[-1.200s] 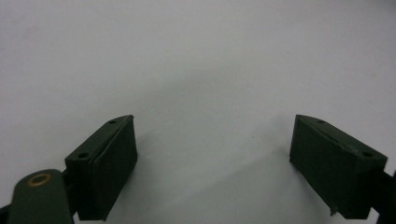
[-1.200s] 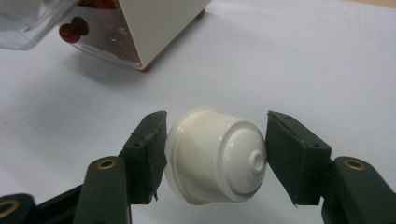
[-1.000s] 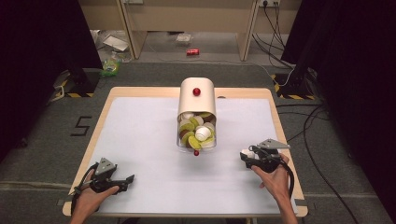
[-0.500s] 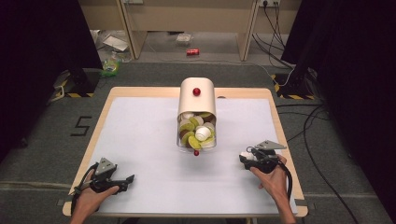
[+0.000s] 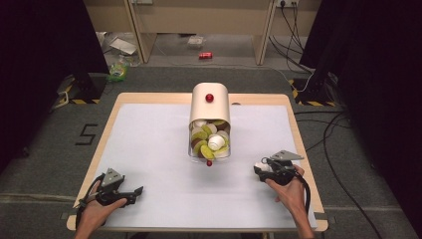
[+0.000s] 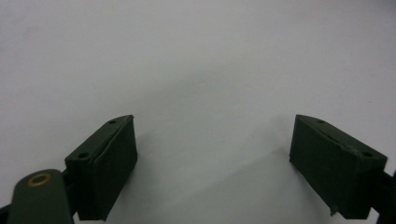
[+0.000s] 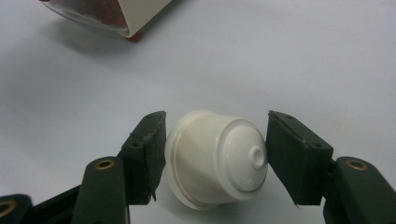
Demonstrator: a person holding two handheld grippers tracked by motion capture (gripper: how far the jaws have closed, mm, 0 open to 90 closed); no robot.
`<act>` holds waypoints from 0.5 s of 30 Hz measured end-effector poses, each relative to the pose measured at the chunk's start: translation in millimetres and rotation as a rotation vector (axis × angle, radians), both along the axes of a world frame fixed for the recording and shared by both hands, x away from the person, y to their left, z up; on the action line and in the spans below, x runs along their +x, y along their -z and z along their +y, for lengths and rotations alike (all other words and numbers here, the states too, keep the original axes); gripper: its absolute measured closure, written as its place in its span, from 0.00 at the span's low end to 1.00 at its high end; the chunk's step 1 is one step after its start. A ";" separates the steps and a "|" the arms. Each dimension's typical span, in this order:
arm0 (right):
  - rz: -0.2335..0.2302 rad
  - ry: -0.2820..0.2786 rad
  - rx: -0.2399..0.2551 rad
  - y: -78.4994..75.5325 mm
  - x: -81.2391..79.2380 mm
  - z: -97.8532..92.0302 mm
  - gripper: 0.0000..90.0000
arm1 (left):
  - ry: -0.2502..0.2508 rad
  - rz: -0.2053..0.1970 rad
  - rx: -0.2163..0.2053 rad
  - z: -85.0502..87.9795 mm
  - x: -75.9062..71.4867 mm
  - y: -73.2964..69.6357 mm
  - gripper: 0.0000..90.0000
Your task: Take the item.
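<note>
The right hand-held gripper (image 7: 215,154) pinches a white capsule (image 7: 217,158) — one pad presses on its rim, the other on its domed end, so the capsule lies on its side between the jaws, just above the bench. In the high view this right hand-held gripper (image 5: 262,168) sits near the right front of the bench, the capsule (image 5: 260,166) a pale spot at its tip, with the person's right hand (image 5: 291,186) behind it.

The left hand-held gripper (image 6: 212,158) has its jaws spread wide with only bare white surface between them; in the high view it (image 5: 130,191) rests at the left front corner, well apart from the right one.

The bench (image 5: 149,149) is a wooden top covered by a white sheet, standing on grey carpet, with dark curtains at both sides and cables trailing on the floor at the right.

At the middle of the bench lies a cream container (image 5: 209,107) on its side, its clear end (image 5: 209,144) toward the person — it is packed with green, white and brown capsules (image 5: 204,147).
</note>
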State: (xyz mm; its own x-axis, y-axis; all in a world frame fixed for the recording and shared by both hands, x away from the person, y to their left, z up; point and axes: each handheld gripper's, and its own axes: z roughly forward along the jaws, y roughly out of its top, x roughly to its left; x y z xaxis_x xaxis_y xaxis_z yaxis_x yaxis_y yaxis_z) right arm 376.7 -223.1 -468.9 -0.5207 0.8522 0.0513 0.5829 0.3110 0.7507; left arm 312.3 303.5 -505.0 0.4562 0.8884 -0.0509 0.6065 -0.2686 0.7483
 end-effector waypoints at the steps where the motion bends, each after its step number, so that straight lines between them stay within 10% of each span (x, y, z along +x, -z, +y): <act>1: -0.001 -0.003 0.001 0.1 0.0 0.9 0.44 | 0.000 0.000 0.000 0.0 0.0 0.0 0.16; 15: -0.035 -0.025 0.037 -9.2 -3.3 6.9 0.44 | 0.000 0.000 0.000 0.0 0.0 0.0 0.16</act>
State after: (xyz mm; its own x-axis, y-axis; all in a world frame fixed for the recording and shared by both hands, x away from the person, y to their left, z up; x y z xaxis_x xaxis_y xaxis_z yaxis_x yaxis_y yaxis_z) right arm 373.4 -216.2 -459.8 -0.5438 0.8367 0.0646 0.5488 0.2964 0.7816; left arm 312.3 303.5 -505.0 0.4562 0.8884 -0.0507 0.6063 -0.2687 0.7485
